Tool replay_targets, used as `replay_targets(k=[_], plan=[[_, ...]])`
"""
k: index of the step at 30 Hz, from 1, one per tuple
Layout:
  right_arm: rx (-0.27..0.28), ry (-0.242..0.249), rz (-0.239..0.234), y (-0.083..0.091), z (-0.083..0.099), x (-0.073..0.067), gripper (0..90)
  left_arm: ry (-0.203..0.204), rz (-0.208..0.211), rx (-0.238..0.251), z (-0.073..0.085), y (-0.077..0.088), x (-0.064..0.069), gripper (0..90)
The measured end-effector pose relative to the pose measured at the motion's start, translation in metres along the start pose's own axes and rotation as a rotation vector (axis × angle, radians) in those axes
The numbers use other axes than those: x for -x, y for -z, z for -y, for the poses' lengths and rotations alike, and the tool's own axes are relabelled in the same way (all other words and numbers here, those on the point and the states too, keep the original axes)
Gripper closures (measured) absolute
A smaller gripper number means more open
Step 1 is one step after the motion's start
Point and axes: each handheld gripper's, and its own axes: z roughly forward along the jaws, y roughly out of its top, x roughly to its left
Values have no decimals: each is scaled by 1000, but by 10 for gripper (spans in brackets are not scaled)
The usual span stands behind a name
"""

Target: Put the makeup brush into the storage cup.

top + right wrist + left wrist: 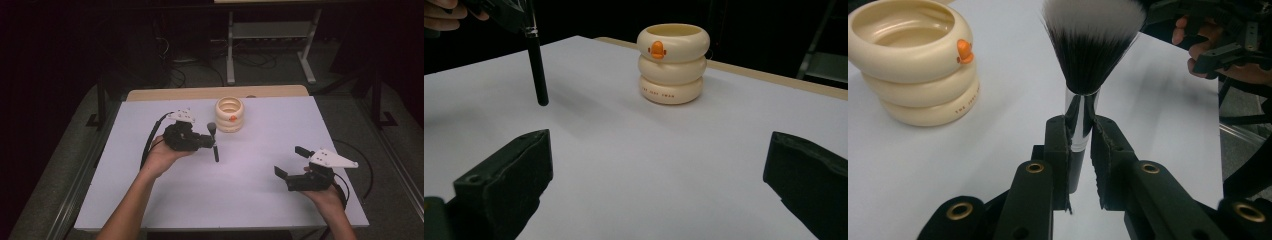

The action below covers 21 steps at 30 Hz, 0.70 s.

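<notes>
Brush carried toward the cup

The makeup brush point(1083, 100) is clamped at its ferrule by the left gripper point(212, 141), jaws closed on it, near the cream cup point(229, 114) at the bench's point(250, 200) far side. The right gripper point(292, 162) is held wide open, empty. Next, the brush probably must be tipped handle-down over the cup's mouth.

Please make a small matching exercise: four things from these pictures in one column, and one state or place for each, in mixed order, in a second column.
1. makeup brush
2. cream cup
3. right gripper
4. left gripper

a. jaws wide apart, nothing between them
b. stands at the far side of the white table
c. shut on a shiny ferrule
d. held with its bristles toward the far side

Pairs: 1-d, 2-b, 3-a, 4-c
</notes>
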Motion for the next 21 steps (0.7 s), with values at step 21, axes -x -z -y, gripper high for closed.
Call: replay_targets(k=[21], plan=[[8,-12,2,2,0,1,0,-12,-26,8,-22,-4,-12,779]])
